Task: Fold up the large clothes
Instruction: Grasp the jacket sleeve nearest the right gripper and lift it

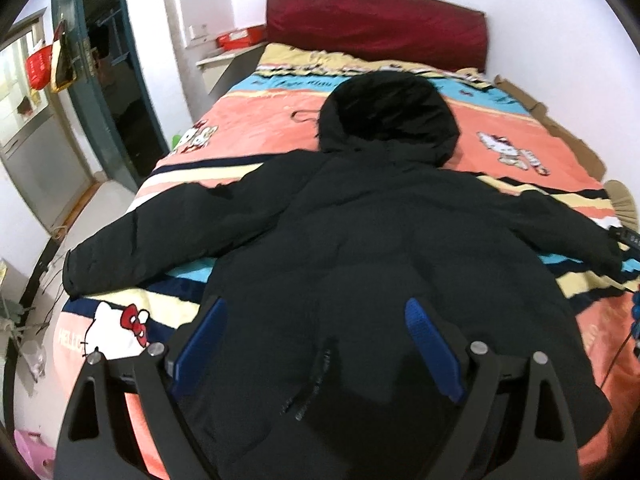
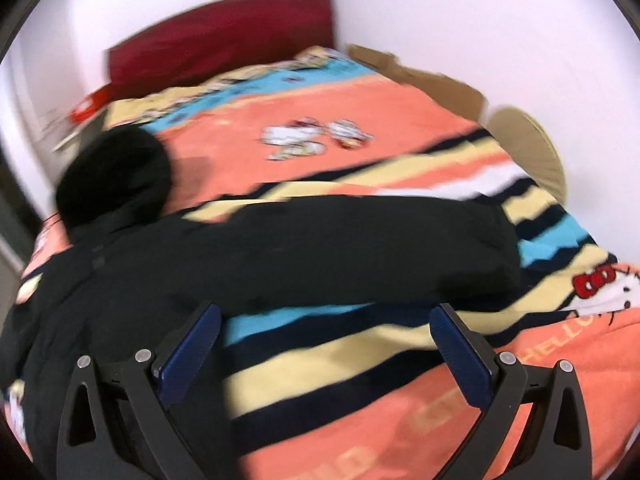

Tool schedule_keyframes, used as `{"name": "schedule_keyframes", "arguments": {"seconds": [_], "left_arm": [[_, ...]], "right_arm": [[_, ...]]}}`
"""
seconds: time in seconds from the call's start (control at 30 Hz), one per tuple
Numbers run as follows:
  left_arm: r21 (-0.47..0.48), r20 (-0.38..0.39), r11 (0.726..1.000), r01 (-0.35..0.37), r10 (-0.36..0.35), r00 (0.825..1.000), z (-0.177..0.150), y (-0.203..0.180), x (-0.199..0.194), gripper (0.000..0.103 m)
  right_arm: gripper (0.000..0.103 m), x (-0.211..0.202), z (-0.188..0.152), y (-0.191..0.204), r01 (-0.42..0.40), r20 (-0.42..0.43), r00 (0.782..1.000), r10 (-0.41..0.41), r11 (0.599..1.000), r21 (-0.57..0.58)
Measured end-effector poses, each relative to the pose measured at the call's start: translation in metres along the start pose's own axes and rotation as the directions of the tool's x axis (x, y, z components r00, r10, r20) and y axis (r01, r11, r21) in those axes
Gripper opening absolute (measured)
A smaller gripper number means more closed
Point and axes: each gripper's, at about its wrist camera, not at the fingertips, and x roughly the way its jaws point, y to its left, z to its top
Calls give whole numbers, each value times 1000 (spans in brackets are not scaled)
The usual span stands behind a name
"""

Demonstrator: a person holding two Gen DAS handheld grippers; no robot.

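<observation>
1. One black padded hooded jacket (image 1: 360, 240) lies spread flat, both sleeves out, on the striped cartoon-cat blanket (image 1: 248, 128); "HELLO" (image 2: 560, 344) reads at 4 o'clock in the right view.
2. Left gripper (image 1: 316, 344) hovers over the hem, blue-padded jaws wide apart, empty.
3. Right gripper (image 2: 326, 354), jaws likewise apart, has the right sleeve (image 2: 360, 248) at 12 o'clock.

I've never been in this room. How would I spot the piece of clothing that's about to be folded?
Find the bed with the dark red headboard and the striped cartoon-cat blanket. Spread flat across it, sleeves out to both sides and hood toward the headboard, lies the puffy jacket. It is the only plain black thing on that bright bedding.
</observation>
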Motion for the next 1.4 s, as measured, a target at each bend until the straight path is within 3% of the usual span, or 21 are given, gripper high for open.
{"name": "schedule_keyframes", "arguments": {"seconds": [0.17,0.3,0.4,0.53,0.6,0.7,0.77,0.87,1.13,1.23,1.4], "left_arm": [[-9,-31,1000,-19,19,999,6,-2,20,91],[-10,-43,999,-36,36,998,10,-6,33,91],[-19,-50,999,-37,36,998,13,-9,40,91],[-14,-59,999,-44,44,997,13,-14,46,91],[-14,-63,999,-46,45,997,12,-16,48,91],[-25,-71,999,-31,29,997,11,-17,50,91],[-29,-68,999,-22,20,997,10,-16,48,91],[-16,-61,1000,-15,14,998,9,-16,43,91],[-32,-36,999,3,-4,999,10,-8,27,91],[-37,-26,999,-15,14,1000,8,-3,20,91],[-67,-36,997,25,-28,999,3,12,13,91]], "right_arm": [[102,63,24,-94,91,-71,994,-78,973,212],[102,101,30,-149,152,-127,985,-117,938,312],[101,130,27,-184,152,-171,981,-92,913,379],[91,155,16,-204,110,-196,980,-27,898,426],[85,157,13,-203,88,-186,982,-10,903,420],[49,158,12,-206,48,-167,986,29,896,442],[31,158,11,-208,-22,-144,984,106,872,488],[15,150,16,-200,-59,-115,985,131,872,487],[10,101,44,-153,-146,2,988,157,912,384],[10,71,60,-127,-185,52,983,178,929,322],[10,12,82,-76,-242,122,968,221,950,198]]}}
